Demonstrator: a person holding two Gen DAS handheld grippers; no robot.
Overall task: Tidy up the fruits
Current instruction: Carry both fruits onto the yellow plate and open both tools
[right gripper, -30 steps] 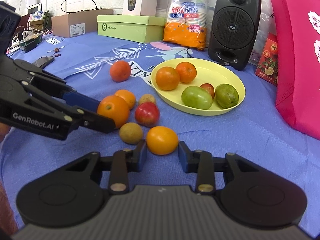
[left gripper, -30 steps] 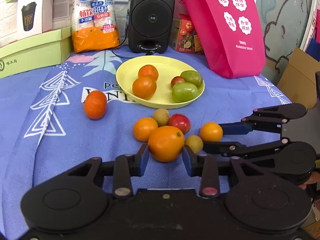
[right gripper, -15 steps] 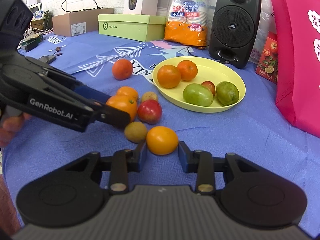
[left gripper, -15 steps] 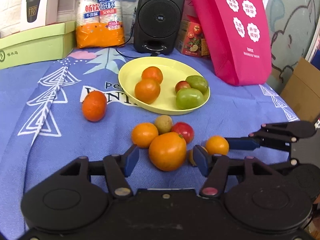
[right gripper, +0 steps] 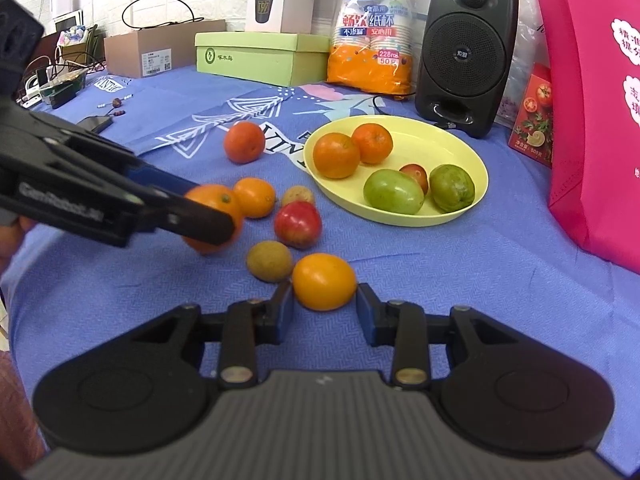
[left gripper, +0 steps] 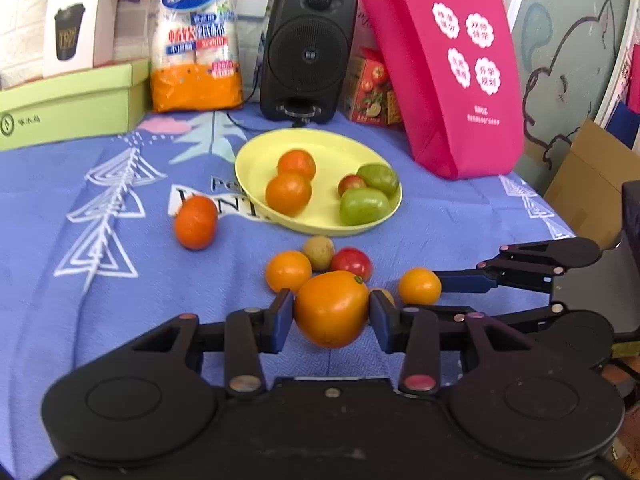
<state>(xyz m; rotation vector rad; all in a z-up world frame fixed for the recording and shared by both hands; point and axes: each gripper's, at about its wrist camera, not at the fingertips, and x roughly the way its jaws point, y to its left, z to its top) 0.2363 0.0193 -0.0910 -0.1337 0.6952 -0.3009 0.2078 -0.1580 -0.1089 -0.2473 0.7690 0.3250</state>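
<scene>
Orange and large, the tomato (left gripper: 331,308) sits low in the frame's centre, clamped between the left gripper (left gripper: 331,314) pads, whose jaws have just been closing onto it. Lower centre in the right wrist view, the right gripper (right gripper: 325,306) jaws flank a smaller orange fruit (right gripper: 324,281) on the blue cloth (right gripper: 500,264); whether they press it I cannot tell. The yellow plate (left gripper: 256,160) lies mid-frame.

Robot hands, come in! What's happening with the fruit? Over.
Left tongs just closed on big orange fruit. Right tongs shut on small orange fruit. Round yellow plate ahead, path open.
</scene>
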